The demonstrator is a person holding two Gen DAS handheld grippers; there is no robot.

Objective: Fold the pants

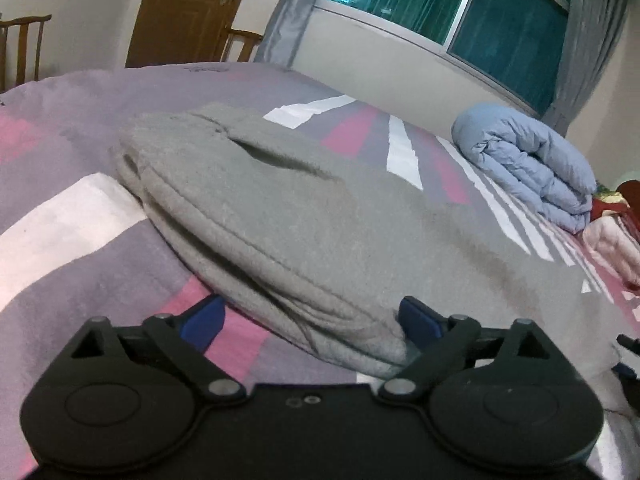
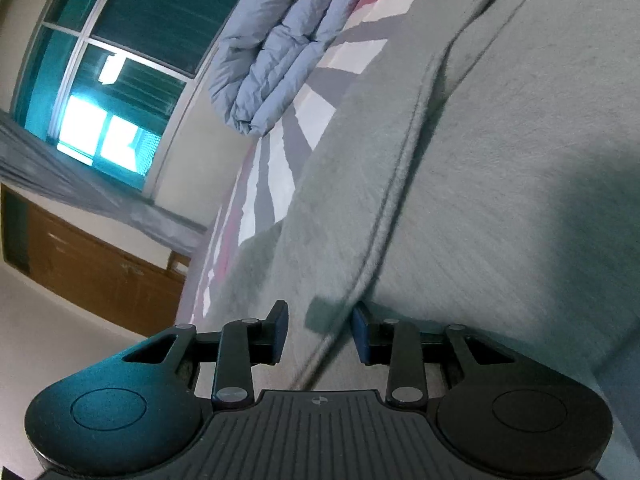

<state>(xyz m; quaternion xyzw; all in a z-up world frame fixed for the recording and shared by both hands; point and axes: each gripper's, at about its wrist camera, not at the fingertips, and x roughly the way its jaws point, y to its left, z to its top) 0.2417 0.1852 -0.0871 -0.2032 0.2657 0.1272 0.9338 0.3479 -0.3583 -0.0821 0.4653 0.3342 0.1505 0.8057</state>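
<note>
Left wrist view: your left hand-held gripper (image 1: 310,320) is released, its blue pads (image 1: 418,318) spread wide. The near folded edge of the grey pants (image 1: 304,224) lies between them, brushing the right pad and clear of the left one. Beyond the fingers, the pants lie folded in layers on the bed (image 1: 72,152), which has a purple, pink and white cover. Farther off to the right sits a rolled light-blue quilt (image 1: 528,160), below a window (image 1: 460,4) with grey curtains.

Right wrist view: this picture is rolled sideways. Your right hand-held gripper (image 2: 320,330) is partly open and grips nothing; a stitched seam (image 2: 400,184) of the pants (image 2: 500,160) runs through the gap between its pads (image 2: 362,330) without being pinched. The grey cloth fills the space ahead and to the right. The quilt (image 2: 280,44) lies farther ahead on the left.
</note>
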